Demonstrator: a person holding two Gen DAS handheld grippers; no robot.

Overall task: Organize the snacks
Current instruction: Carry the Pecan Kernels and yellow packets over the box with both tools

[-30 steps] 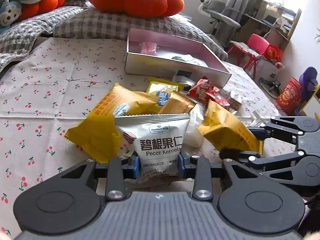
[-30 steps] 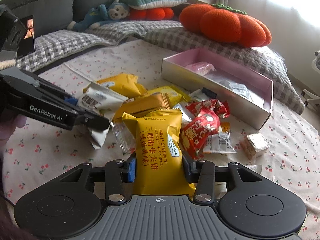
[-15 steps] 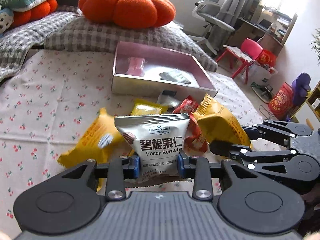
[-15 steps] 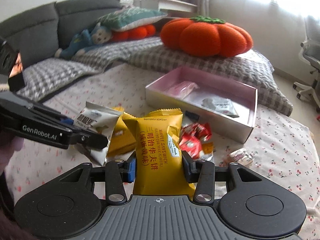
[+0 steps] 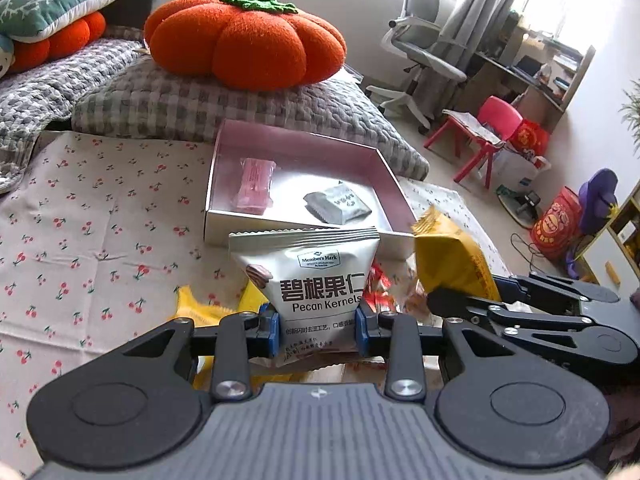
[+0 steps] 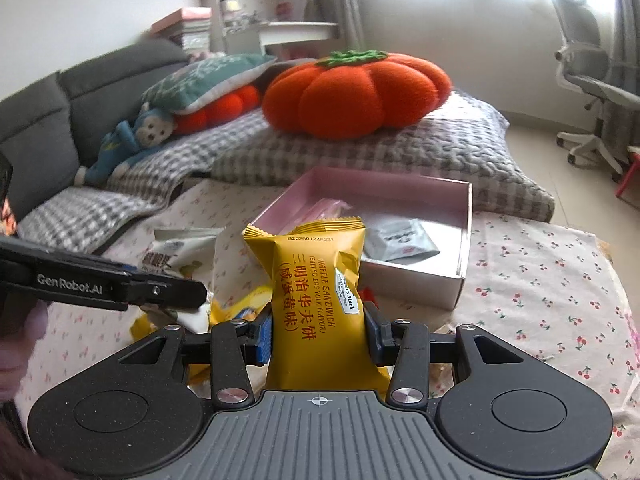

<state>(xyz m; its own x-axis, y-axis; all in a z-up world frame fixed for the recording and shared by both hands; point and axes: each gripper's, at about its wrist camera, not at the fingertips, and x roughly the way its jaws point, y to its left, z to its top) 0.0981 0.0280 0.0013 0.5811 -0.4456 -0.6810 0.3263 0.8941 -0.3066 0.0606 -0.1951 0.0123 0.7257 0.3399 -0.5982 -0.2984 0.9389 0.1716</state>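
Your left gripper point(image 5: 316, 326) pinches the silver pecan kernels packet point(image 5: 310, 280) by its lower sides, the packet standing upright between the blue pads. Just past its top edge sits the pink box point(image 5: 304, 236), with a pink packet point(image 5: 256, 186) and a grey packet point(image 5: 338, 204) inside. Your right gripper point(image 6: 318, 330) clamps the yellow waffle sandwich packet point(image 6: 316, 292) upright, the same box ahead and slightly to its right.

The left black two-finger gripper point(image 5: 316, 326) is clamped on a silver pecan packet point(image 5: 310, 280). Beside it, the right black gripper point(image 6: 319, 332) pinches a yellow waffle packet point(image 6: 316, 300), both tilted downward.
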